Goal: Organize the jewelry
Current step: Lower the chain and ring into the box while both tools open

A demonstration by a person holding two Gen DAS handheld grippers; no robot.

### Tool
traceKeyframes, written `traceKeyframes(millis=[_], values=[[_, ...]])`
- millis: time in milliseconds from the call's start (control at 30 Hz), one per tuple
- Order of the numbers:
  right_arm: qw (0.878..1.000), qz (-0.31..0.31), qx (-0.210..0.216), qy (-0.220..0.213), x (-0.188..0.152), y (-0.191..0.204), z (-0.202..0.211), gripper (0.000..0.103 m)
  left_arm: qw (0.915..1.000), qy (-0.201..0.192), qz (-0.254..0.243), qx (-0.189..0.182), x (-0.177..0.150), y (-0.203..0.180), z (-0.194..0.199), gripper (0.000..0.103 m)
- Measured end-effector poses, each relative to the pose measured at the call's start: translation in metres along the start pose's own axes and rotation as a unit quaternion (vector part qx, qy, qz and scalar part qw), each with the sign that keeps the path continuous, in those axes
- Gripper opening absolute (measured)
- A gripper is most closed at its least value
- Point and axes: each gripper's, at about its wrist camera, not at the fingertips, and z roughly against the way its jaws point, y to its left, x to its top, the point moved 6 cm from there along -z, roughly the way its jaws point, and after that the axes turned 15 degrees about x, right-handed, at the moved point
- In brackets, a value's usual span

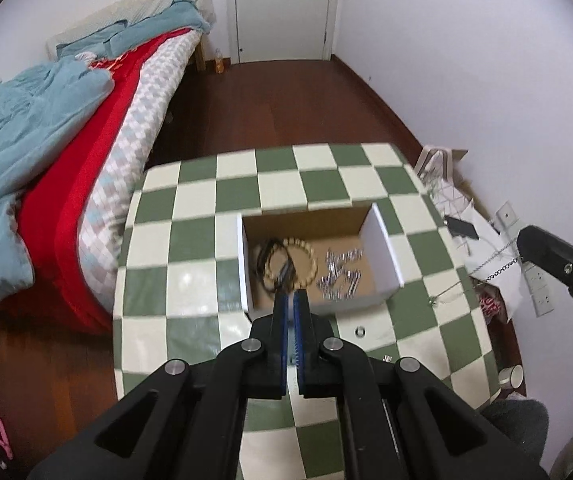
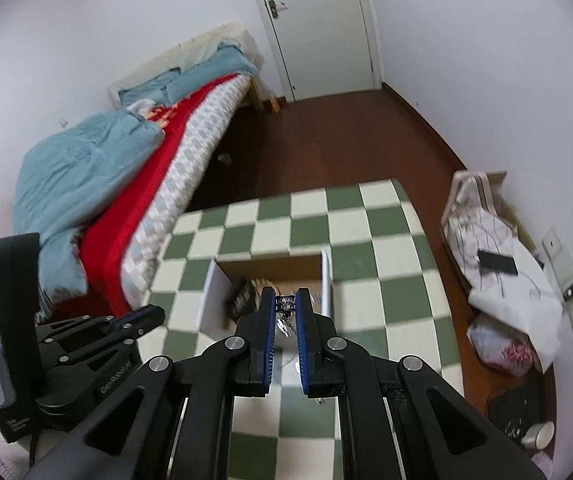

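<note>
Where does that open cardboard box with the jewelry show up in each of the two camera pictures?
Left wrist view: cardboard box at centre, just beyond the left gripper.
Right wrist view: the box is lower centre, partly hidden behind the right gripper.
Shared landmark: checkered tablecloth.

My left gripper (image 1: pixel 291 294) reads as matt black plastic w/ ribbed blue pads and shiny metal pivot pins; right gripper (image 2: pixel 286 294) same build, nipping a bright metal chain (image 2: pixel 285 303). Cardboard box (image 1: pixel 382 248): raw brown paperboard inside, smooth white outside. In it, pale wood-look bead bracelet (image 1: pixel 306 252) (satin, not glossy) and glinting metal pieces (image 1: pixel 338 276). Checked tabletop (image 1: pixel 190 216) looks glossy, approx. like oilcloth. Floor (image 1: pixel 286 104) is dark polished wood.
</note>
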Motion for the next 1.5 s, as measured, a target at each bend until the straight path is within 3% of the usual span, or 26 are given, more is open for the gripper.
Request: traceKeyframes(millis=[200,467,667,900,1033,1200,1233,1300,1333,1367,1400,1433,1467,1500], values=[[1.0,0.01,0.017,0.001,0.038,0.014,-0.022,0.01,1.0,0.003,0.004,-0.004,0.039,0.011,-0.013,0.001],[0.998,0.004,0.009,0.054,0.05,-0.003,-0.09,0.01,0.9993,0.035,0.003,-0.008,0.068,0.011,-0.061,0.001],[0.996,-0.003,-0.007,0.094,0.045,-0.027,-0.138,0.01,0.9953,0.086,0.017,-0.04,0.071,0.003,-0.102,0.0],[0.993,-0.024,-0.013,0.117,0.039,-0.05,-0.167,0.01,0.976,0.167,0.072,-0.12,0.064,-0.002,-0.14,0.001],[0.991,-0.035,-0.016,0.126,0.033,-0.061,-0.178,0.01,0.9717,0.181,0.081,-0.129,0.062,-0.005,-0.148,0.0],[0.985,-0.06,-0.01,0.159,0.024,-0.074,-0.193,0.012,0.9723,0.183,0.084,-0.119,0.066,-0.004,-0.152,0.002],[0.984,-0.064,-0.01,0.164,0.022,-0.076,-0.194,0.013,0.9727,0.182,0.087,-0.114,0.067,-0.003,-0.151,0.002],[0.984,-0.062,-0.018,0.167,0.02,-0.078,-0.192,0.038,0.9736,0.178,0.091,-0.11,0.069,-0.002,-0.15,0.006],[0.984,-0.061,-0.02,0.166,0.019,-0.078,-0.191,0.064,0.9751,0.177,0.088,-0.1,0.07,0.0,-0.15,0.01],[0.985,-0.06,-0.02,0.162,0.019,-0.078,-0.187,0.074,0.9774,0.174,0.085,-0.084,0.071,0.002,-0.149,0.025],[0.985,-0.059,-0.022,0.161,0.019,-0.077,-0.185,0.074,0.9798,0.168,0.082,-0.071,0.072,0.005,-0.148,0.041],[0.985,-0.056,-0.025,0.16,0.018,-0.076,-0.182,0.074,0.9819,0.159,0.083,-0.06,0.073,0.009,-0.145,0.08],[0.985,-0.054,-0.029,0.161,0.017,-0.076,-0.179,0.074,0.9835,0.15,0.086,-0.053,0.074,0.014,-0.142,0.096],[0.985,-0.052,-0.033,0.161,0.016,-0.075,-0.176,0.074,0.985,0.142,0.087,-0.043,0.075,0.017,-0.139,0.096]])
